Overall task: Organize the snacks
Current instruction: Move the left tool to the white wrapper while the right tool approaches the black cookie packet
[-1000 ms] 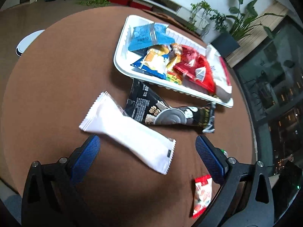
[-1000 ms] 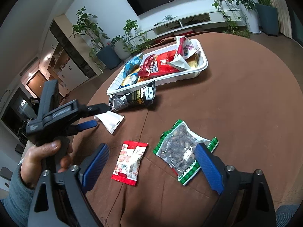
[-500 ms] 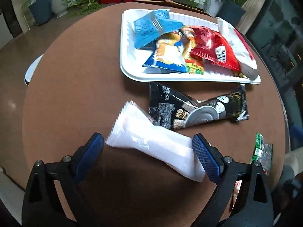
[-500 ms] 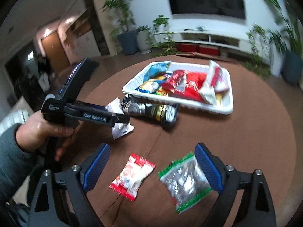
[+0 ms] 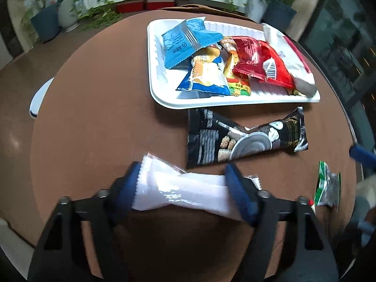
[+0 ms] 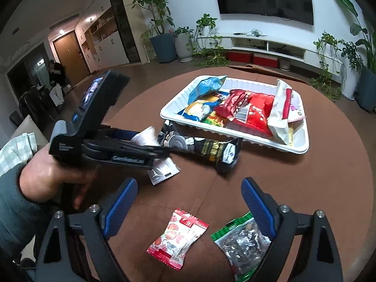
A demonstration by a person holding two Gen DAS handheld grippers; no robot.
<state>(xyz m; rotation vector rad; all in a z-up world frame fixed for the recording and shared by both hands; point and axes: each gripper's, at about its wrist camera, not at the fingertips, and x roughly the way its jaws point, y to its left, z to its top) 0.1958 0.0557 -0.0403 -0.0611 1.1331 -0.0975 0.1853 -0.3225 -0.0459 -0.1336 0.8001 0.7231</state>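
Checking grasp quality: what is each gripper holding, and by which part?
Left gripper is closing across the white packet's middle, lengthwise ends bunching. Right gripper holds nothing.

My left wrist cam looks steeply down, close over the table's (image 5: 98,122) near edge, facing the tray (image 5: 162,94). My right wrist cam sits shallower, aimed across the table toward the far edge — both share tray and black packet (image 6: 206,148).

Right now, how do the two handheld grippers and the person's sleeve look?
Both grippers are black plastic frames with two fingers carrying ribbed blue pads, fixed with silver screws. The left gripper has a pistol-style black body with a small lit screen, a blue button and white lettering on its side. The sleeve is dark grey-green.
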